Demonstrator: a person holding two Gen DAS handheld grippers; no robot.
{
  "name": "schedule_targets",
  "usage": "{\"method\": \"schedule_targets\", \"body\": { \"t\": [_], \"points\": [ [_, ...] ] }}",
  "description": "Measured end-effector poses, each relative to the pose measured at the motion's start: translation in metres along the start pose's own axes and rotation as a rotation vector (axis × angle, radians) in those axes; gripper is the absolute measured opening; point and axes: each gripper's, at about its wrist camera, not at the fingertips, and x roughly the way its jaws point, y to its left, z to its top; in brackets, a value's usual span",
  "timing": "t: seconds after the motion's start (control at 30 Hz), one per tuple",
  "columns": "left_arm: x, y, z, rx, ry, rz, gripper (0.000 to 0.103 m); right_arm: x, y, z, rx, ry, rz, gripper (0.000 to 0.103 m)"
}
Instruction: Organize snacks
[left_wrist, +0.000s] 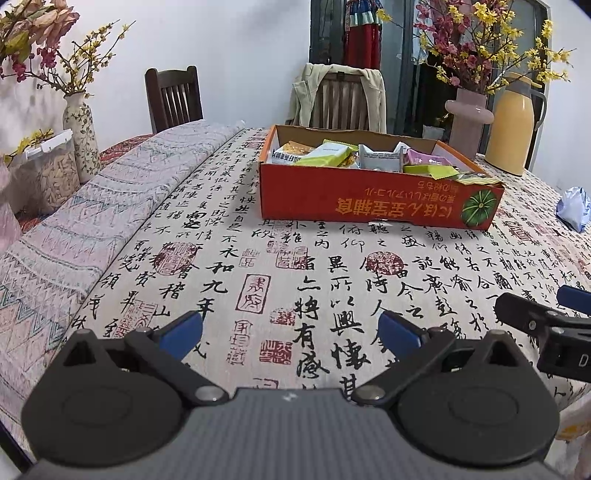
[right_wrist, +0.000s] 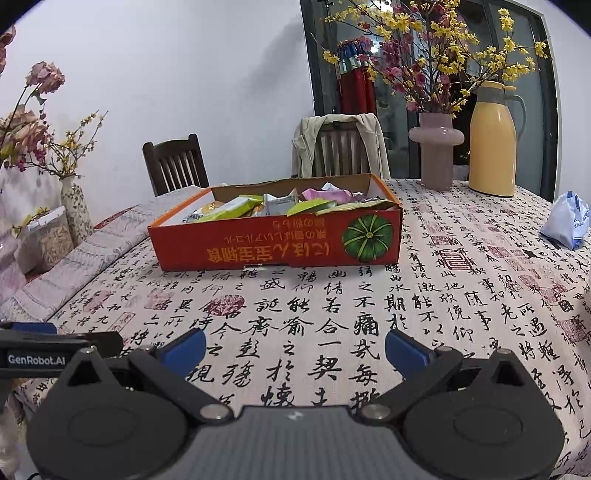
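Note:
A low red cardboard box stands on the calligraphy tablecloth, holding several snack packets in green, yellow, white and pink; it also shows in the right wrist view with the packets. A blue-white snack bag lies alone on the cloth at the right, also in the left wrist view. My left gripper is open and empty, low over the cloth in front of the box. My right gripper is open and empty, just right of the left one.
A yellow thermos and a pink vase with flowers stand at the back right. A folded patterned cloth, a jar and a flower vase are at the left. Two chairs stand behind the table.

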Motion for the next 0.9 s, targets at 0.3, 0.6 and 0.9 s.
{"method": "schedule_targets", "body": {
  "t": [0.3,0.6,0.9],
  "points": [
    [-0.0009,-0.0006,-0.0002,0.002,-0.003,0.0,0.103,-0.0008,-0.0005,0.0001,0.0,-0.003,0.0,0.103],
    [-0.0016,-0.001,0.0002,0.003,-0.005,0.0,0.103,-0.0008,-0.0004,-0.0001,0.001,-0.003,-0.001,0.103],
    [-0.0019,-0.0011,0.0001,0.003,-0.007,0.0,0.103,-0.0005,-0.0006,-0.0001,0.001,-0.002,0.0,0.103]
  ]
}}
